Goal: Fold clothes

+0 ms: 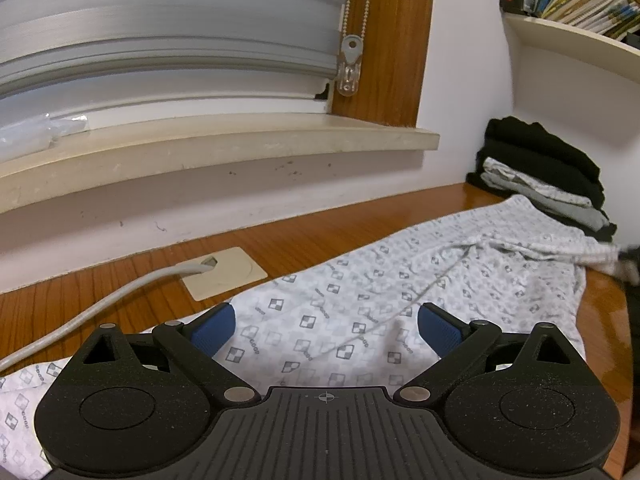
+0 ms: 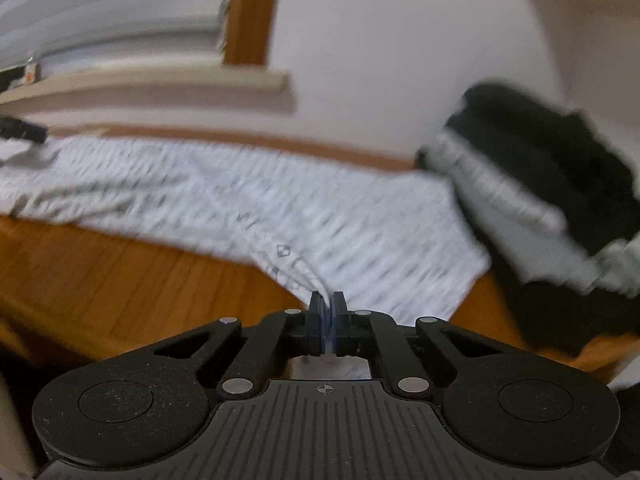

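White patterned cotton garment (image 1: 360, 300) lies spread on our wooden desk (image 1: 120, 292), its long axis running from the near left edge toward the far right corner. Our left gripper (image 1: 326, 330) hovers over it, blue pads spread wide. Our right gripper (image 2: 328, 316) pinches the garment's near hem, pads pressed together; that view is blurred. Farther off, a stack of folded black and grey clothes (image 1: 544, 176) fills the far right corner.

Desk (image 1: 328, 236) is glossy orange-brown wood with visible grain. The printed white garment (image 1: 360, 312) on it looks like thin, soft, matt cloth. Left gripper (image 1: 326, 330) is matt, grainy black plastic with ribbed blue pads (image 1: 438, 330) and shiny metal pins.
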A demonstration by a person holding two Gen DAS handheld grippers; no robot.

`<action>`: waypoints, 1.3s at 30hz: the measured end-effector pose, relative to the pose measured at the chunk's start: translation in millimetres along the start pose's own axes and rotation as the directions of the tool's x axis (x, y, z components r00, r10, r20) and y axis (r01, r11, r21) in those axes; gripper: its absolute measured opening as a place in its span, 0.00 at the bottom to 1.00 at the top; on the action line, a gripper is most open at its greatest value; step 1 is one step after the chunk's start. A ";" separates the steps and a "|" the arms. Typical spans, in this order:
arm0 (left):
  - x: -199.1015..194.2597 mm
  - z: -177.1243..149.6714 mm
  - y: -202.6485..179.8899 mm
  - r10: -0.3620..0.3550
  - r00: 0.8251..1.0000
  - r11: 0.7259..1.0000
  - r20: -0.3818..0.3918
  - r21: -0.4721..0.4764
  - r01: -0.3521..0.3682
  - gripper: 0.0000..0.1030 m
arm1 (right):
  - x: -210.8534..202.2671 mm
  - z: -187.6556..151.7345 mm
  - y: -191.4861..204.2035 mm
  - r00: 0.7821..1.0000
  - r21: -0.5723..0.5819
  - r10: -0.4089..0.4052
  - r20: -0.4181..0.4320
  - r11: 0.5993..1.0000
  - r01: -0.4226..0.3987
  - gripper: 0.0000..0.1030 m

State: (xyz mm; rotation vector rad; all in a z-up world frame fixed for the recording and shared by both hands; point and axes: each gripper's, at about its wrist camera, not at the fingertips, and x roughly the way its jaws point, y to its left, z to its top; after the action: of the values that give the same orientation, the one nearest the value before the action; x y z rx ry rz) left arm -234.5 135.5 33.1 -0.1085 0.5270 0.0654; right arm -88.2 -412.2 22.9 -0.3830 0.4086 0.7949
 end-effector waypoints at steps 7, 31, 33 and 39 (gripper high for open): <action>29.6 21.0 -24.7 -0.013 0.995 0.985 -0.097 0.172 0.030 0.96 | -4.0 25.1 -20.4 0.992 -0.032 -0.097 0.074 0.995 0.100 0.04; 62.4 17.5 -33.9 -0.087 0.977 0.947 -0.194 0.290 0.142 0.76 | 19.5 70.6 -42.7 0.975 -0.066 -0.165 0.146 0.982 0.176 0.04; 60.9 16.1 -33.6 -0.079 0.980 0.947 -0.182 0.295 0.131 0.76 | 23.2 77.2 -42.7 0.974 -0.072 -0.172 0.151 0.980 0.184 0.04; 57.0 21.7 -23.9 -0.131 0.977 0.966 -0.170 0.198 0.164 0.18 | 27.2 93.9 -43.9 0.966 -0.091 -0.188 0.179 0.974 0.206 0.04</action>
State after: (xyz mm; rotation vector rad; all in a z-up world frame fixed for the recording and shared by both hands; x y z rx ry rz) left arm -172.4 116.4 25.0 0.0557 0.6774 -0.1463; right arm -18.9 -379.3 97.7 -0.4472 0.1648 0.6506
